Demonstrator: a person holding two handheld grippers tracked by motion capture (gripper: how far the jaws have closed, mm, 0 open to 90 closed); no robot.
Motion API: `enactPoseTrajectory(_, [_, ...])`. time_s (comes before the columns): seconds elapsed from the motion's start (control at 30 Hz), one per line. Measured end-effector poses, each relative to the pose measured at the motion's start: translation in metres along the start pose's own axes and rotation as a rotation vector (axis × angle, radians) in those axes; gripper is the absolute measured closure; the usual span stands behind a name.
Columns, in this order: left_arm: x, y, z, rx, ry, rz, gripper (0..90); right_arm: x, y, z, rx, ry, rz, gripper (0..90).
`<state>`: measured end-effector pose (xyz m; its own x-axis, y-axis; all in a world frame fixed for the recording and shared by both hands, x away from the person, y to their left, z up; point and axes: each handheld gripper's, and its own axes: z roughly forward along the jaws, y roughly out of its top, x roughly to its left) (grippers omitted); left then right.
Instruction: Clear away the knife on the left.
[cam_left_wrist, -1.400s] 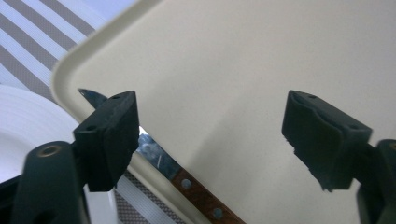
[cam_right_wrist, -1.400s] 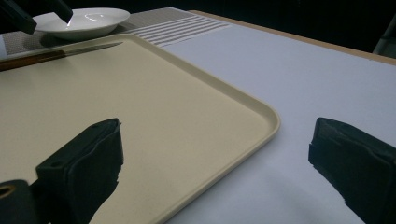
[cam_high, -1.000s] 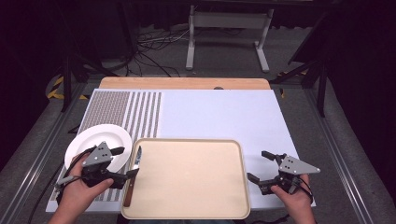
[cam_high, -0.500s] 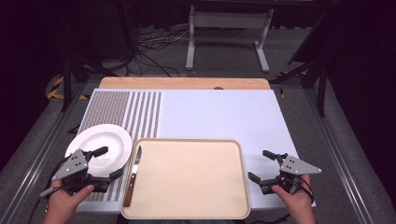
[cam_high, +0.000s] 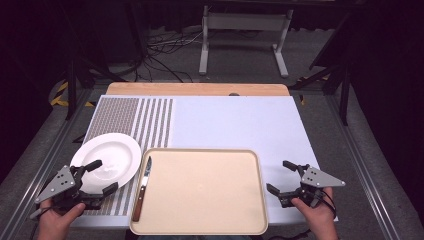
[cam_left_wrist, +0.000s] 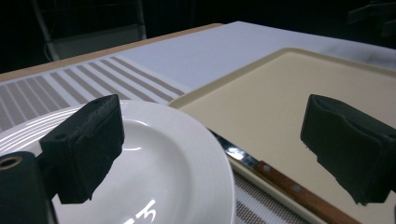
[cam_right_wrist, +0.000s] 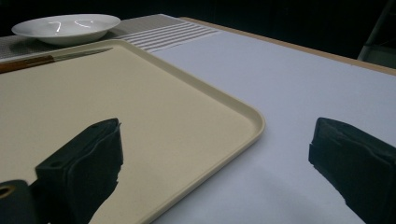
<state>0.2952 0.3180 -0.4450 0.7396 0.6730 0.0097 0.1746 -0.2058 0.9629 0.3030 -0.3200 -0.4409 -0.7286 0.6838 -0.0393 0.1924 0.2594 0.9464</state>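
A beige tray (cam_high: 200, 187) lies at the table's near edge. A wooden-handled knife (cam_high: 142, 189) rests along its left rim, blade pointing away from me. Left of the tray sits a white plate (cam_high: 107, 159) on the striped mat. My left gripper (cam_high: 101, 176) hovers open over the plate's near edge; in the left gripper view its jaws frame the plate (cam_left_wrist: 140, 172) and the knife (cam_left_wrist: 280, 179). My right gripper (cam_high: 281, 176) stands open just right of the tray; its own view has one jaw over the tray (cam_right_wrist: 140, 121) and the other over the white table.
A striped mat (cam_high: 135, 120) covers the table's left part, with white cloth (cam_high: 235, 122) beyond the tray. A wooden strip (cam_high: 197, 89) runs along the far edge. Dark floor, cables and a metal stand (cam_high: 242, 22) lie beyond the table.
My left gripper has drawn back from the tray's left rim toward me and to the left, now over the plate's near edge. The right gripper has barely moved.
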Motion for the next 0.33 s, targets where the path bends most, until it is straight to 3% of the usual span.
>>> enactPoseTrajectory(0.13, [0.0036,-0.0083,-0.0022,0.004,0.014,-0.035,7.3,-0.0019,-0.0023,-0.0004,0.004,-0.009,0.005,3.6])
enactPoseTrajectory(0.33, [0.0056,-0.0117,-0.0020,0.016,0.008,-0.042,6.8,-0.0030,-0.0029,-0.0007,-0.002,-0.013,0.009,3.5])
